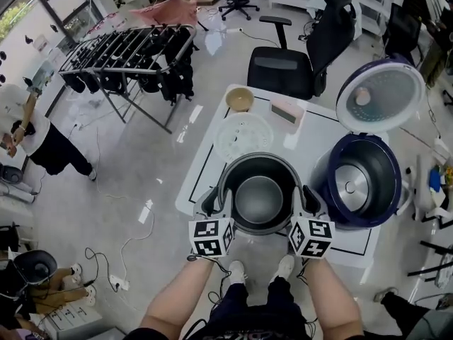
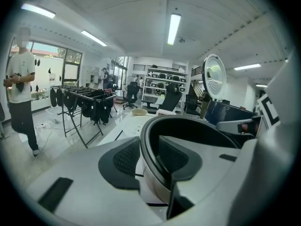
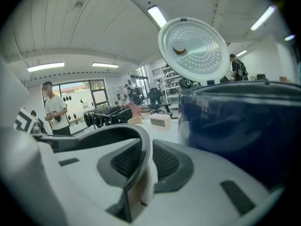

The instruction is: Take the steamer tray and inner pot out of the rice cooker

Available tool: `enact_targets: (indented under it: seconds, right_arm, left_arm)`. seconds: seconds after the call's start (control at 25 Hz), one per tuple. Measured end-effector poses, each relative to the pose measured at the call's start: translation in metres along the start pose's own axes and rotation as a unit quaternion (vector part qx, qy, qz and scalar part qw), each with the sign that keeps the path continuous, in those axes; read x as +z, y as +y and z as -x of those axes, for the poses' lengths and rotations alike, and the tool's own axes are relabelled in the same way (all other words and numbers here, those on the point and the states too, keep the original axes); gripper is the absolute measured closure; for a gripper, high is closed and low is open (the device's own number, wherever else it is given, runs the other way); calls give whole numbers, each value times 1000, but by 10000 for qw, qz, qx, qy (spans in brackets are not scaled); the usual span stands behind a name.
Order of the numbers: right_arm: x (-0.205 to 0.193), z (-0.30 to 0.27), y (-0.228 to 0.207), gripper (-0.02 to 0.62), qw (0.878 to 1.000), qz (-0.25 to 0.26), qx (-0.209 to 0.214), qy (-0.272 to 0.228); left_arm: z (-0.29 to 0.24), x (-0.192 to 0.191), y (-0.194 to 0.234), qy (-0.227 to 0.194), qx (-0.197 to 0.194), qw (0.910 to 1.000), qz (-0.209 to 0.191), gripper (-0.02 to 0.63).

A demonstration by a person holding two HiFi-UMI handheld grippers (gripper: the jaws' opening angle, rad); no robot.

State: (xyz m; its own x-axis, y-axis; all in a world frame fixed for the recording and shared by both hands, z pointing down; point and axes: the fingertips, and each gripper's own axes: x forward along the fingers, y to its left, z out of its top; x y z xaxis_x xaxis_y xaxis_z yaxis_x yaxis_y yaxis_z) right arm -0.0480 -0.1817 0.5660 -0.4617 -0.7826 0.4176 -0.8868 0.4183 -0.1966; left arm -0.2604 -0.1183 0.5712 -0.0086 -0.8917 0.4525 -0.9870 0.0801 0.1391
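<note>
The dark inner pot (image 1: 258,198) is out of the cooker and sits between my two grippers over the front of the white table (image 1: 204,172). Whether its base rests on the table I cannot tell. My left gripper (image 1: 225,202) is shut on the pot's left rim (image 2: 188,124), one pad outside and one inside (image 2: 148,157). My right gripper (image 1: 301,200) is shut on the right rim (image 3: 117,132) in the same way (image 3: 143,161). The white perforated steamer tray (image 1: 243,137) lies flat on the table behind the pot. The dark blue rice cooker (image 1: 357,183) stands to the right, empty, with its lid (image 1: 379,94) up.
A tan bowl (image 1: 239,99) and a small white box (image 1: 287,110) stand at the table's far edge. A black office chair (image 1: 290,66) is behind the table, and a clothes rack (image 1: 131,55) stands to the left. A person (image 1: 28,133) stands at far left.
</note>
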Motion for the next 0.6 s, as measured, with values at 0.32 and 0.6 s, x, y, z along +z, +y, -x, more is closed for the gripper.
enact_targets:
  seconds: [0.32, 0.6]
  right_arm:
    - [45, 36, 11, 549, 9928, 708, 72, -959]
    - [92, 90, 13, 594, 9883, 304, 290, -1469]
  left_arm:
    - [18, 40, -13, -537, -201, 9975, -414, 481]
    - [48, 87, -59, -1061, -832, 9888, -640, 599]
